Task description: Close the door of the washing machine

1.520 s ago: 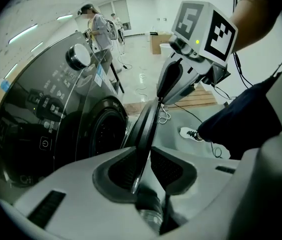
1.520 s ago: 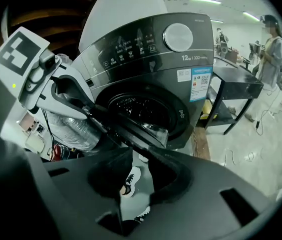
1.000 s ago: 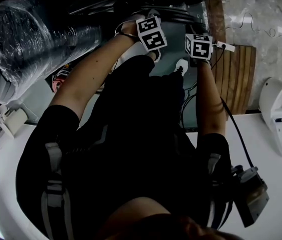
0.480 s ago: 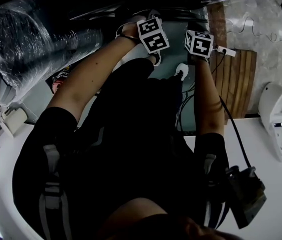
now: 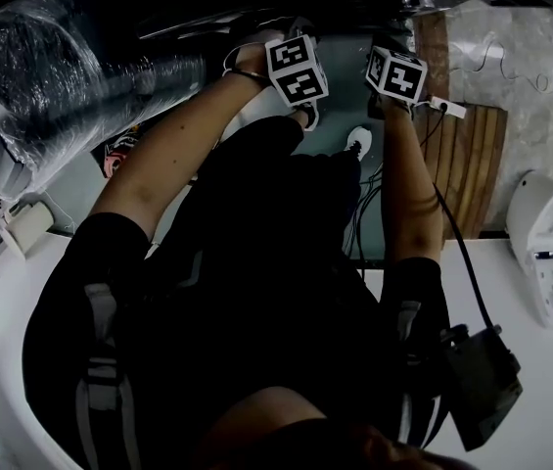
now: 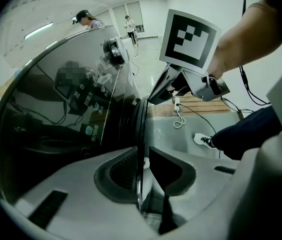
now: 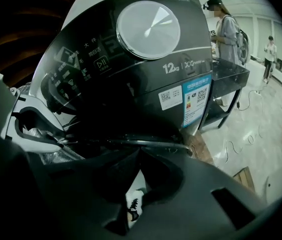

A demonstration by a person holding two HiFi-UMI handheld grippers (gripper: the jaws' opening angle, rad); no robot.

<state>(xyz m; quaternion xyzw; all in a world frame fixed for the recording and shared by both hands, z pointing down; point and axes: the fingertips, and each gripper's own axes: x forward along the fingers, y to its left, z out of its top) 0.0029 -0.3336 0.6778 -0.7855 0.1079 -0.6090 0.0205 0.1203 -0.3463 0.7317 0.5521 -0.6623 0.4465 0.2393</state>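
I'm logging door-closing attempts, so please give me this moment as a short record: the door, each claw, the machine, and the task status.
door: round, glass, standing open; the left gripper view sees it edge-on
left claw: astride the door's rim; jaws have just been closing, with a small gap left on one side
right claw: shut, nothing between the jaws; tips close to the door's rim, contact unclear
washing machine: dark front panel, opening visible
task status: door not yet closed
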